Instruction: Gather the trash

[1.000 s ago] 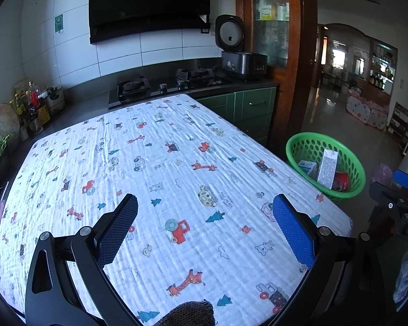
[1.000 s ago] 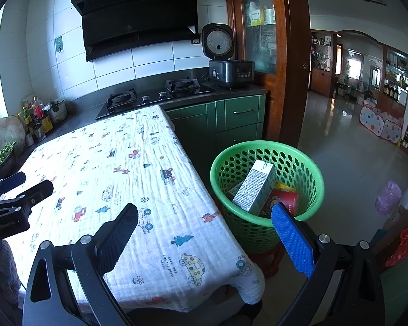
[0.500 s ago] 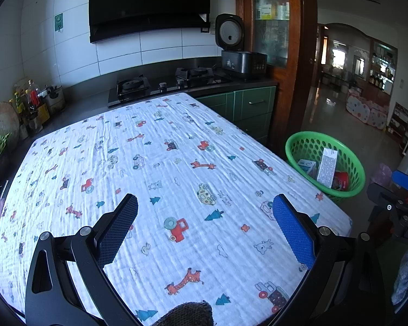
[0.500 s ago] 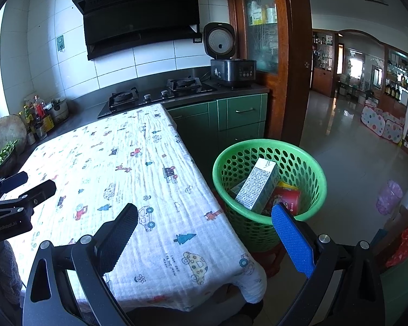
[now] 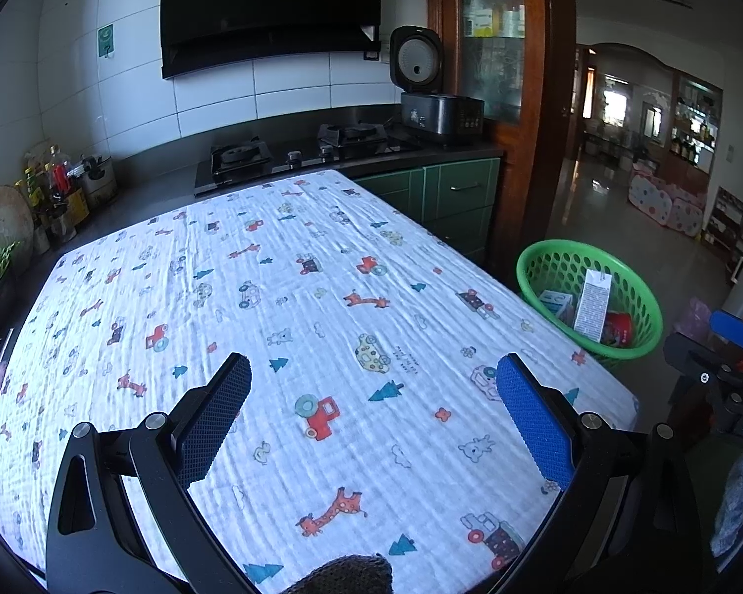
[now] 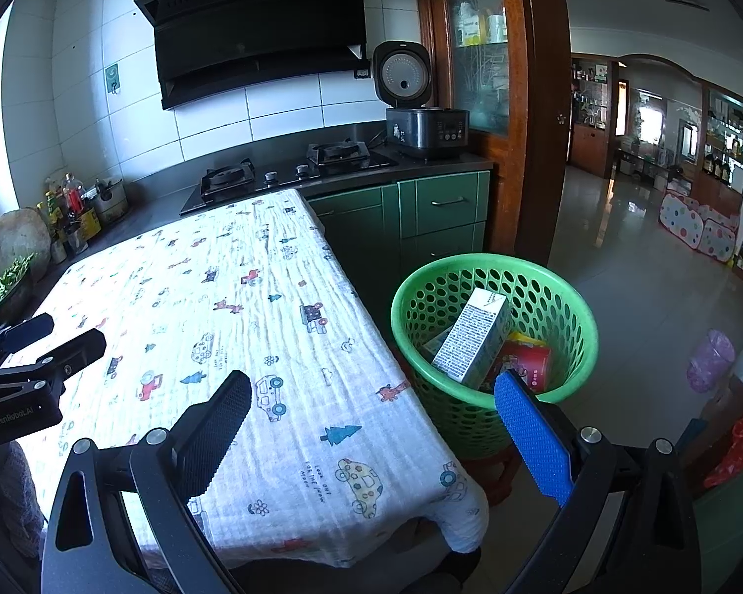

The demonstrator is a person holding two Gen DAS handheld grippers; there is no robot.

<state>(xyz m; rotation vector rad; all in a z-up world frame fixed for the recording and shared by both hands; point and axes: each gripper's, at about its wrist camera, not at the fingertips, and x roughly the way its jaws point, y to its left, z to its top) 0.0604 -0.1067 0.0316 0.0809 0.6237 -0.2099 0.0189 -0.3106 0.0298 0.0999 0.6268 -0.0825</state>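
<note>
Print "FOR THE SNOW" on tablecloth (image 6: 272, 326), seemingly; left tool (image 6: 25, 371) marked "GenRobot.AI".

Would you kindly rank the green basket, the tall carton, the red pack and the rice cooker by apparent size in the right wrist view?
1. Green basket
2. Rice cooker, though it stands farther off, so unsure
3. Tall carton
4. Red pack, partly hidden

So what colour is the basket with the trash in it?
Green, with a perforated wall. The basket shows best in the right wrist view, beside the table.
</note>
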